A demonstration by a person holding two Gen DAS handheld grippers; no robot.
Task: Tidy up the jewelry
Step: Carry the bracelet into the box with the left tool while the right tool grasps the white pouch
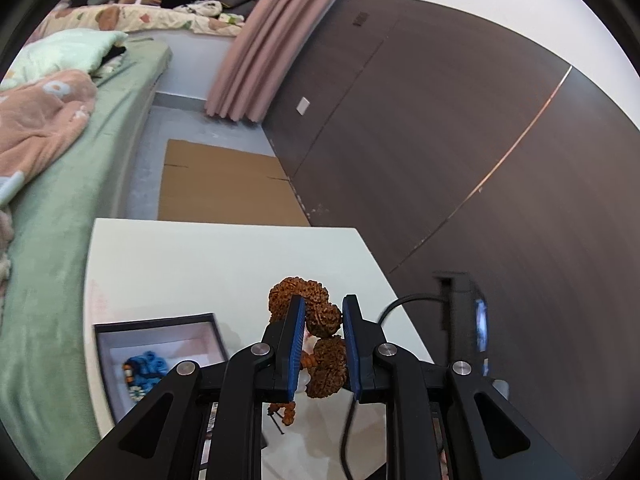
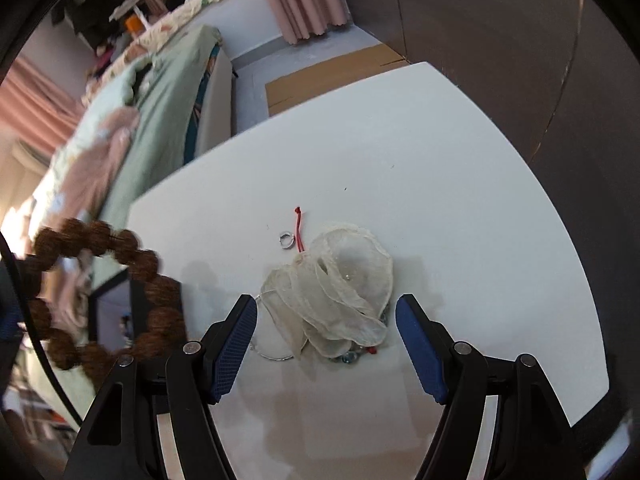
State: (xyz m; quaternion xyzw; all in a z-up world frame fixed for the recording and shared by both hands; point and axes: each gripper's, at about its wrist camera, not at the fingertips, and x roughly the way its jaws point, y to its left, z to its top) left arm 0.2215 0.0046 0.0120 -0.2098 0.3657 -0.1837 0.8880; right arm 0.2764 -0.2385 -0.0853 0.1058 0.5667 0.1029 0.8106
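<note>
One brown bead bracelet (image 1: 316, 322), rough wrinkled seed beads on a loop, pinched in the left claw (image 1: 322, 320) between two blue pads and lifted above the white table (image 1: 200, 264). Loop hanging roughly upright, long axis running down from the pads, orange tassel end lowest. One dark open box (image 1: 160, 326) at the table's left edge, pale lining, one cluster of blue beads (image 1: 146, 368) inside. Right claw (image 2: 326, 312) spread wide, gripping nothing, hovering over one translucent cream shell-petal ornament (image 2: 340, 280) lying on the table. One small silver ring (image 2: 286, 239) just beside one red cord (image 2: 298, 228), both above the ornament in the right wrist view. Thin silver wire hoop (image 2: 272, 356) partly under the petals. Some small glass beads under its lower edge, count unclear.
</note>
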